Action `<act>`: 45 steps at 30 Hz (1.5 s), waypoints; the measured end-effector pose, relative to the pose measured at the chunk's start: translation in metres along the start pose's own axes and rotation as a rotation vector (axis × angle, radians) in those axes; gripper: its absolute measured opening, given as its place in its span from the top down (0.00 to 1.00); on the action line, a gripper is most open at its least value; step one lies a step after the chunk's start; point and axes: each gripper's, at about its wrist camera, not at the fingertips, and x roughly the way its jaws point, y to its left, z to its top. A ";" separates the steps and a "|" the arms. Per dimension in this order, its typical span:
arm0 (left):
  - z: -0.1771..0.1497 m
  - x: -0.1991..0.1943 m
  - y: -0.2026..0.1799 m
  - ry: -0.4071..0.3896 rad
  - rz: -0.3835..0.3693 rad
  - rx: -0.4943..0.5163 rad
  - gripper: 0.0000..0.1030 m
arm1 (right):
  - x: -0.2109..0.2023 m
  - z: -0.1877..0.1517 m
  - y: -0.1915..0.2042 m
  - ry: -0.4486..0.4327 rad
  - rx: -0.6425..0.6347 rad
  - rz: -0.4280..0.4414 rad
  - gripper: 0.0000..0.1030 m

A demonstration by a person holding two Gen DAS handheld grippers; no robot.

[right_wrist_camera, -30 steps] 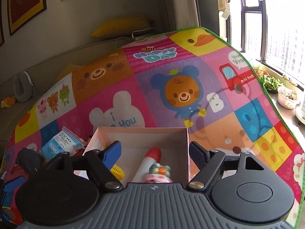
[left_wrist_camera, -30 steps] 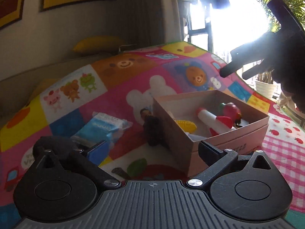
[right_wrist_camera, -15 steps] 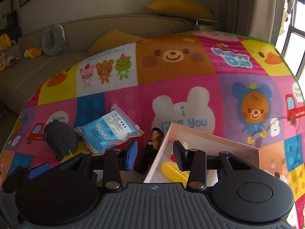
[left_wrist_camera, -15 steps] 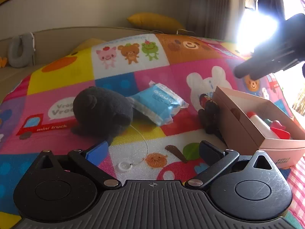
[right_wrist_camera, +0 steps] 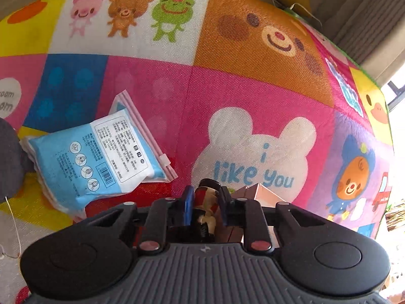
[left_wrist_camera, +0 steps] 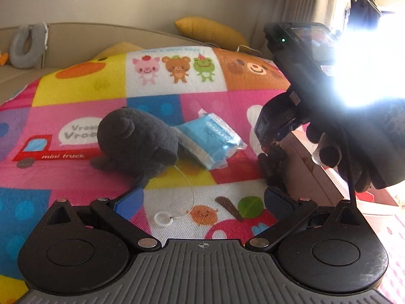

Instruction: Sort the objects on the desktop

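My right gripper point(right_wrist_camera: 205, 194) points down at the play mat, its jaws closing onto a small dark, red and cream figurine point(right_wrist_camera: 209, 184) that the pads press from both sides. The left wrist view shows that gripper point(left_wrist_camera: 272, 139) over the figurine point(left_wrist_camera: 274, 163), right beside the pink cardboard box point(left_wrist_camera: 307, 169). A corner of the box point(right_wrist_camera: 264, 195) shows just right of the fingers. My left gripper point(left_wrist_camera: 202, 197) is open, low over the mat, with nothing between its fingers. A dark grey plush toy point(left_wrist_camera: 136, 144) and a blue tissue pack point(left_wrist_camera: 212, 139) lie ahead of it.
The colourful cartoon play mat point(left_wrist_camera: 76, 88) covers the surface. A white ring on a thin cord point(left_wrist_camera: 163, 220) lies near my left fingers. A gloved hand point(left_wrist_camera: 354, 159) holds the right gripper. A sofa with yellow cushions point(left_wrist_camera: 210, 31) stands behind; window glare fills the right.
The right gripper swung left from above the box, dropped to the mat and closed on the figurine. The left gripper rolled and shifted left; the plush toy came into its view.
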 end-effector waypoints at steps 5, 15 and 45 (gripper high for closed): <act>0.000 0.000 0.000 0.002 -0.001 -0.006 0.00 | -0.046 -0.022 -0.024 -0.054 0.069 0.101 1.00; 0.002 0.004 -0.004 0.028 -0.027 0.028 0.00 | -0.154 -0.099 -0.068 -0.225 0.150 0.276 1.00; 0.040 0.011 0.003 0.009 0.338 0.246 0.12 | -0.130 -0.324 -0.102 -0.280 0.586 0.156 0.00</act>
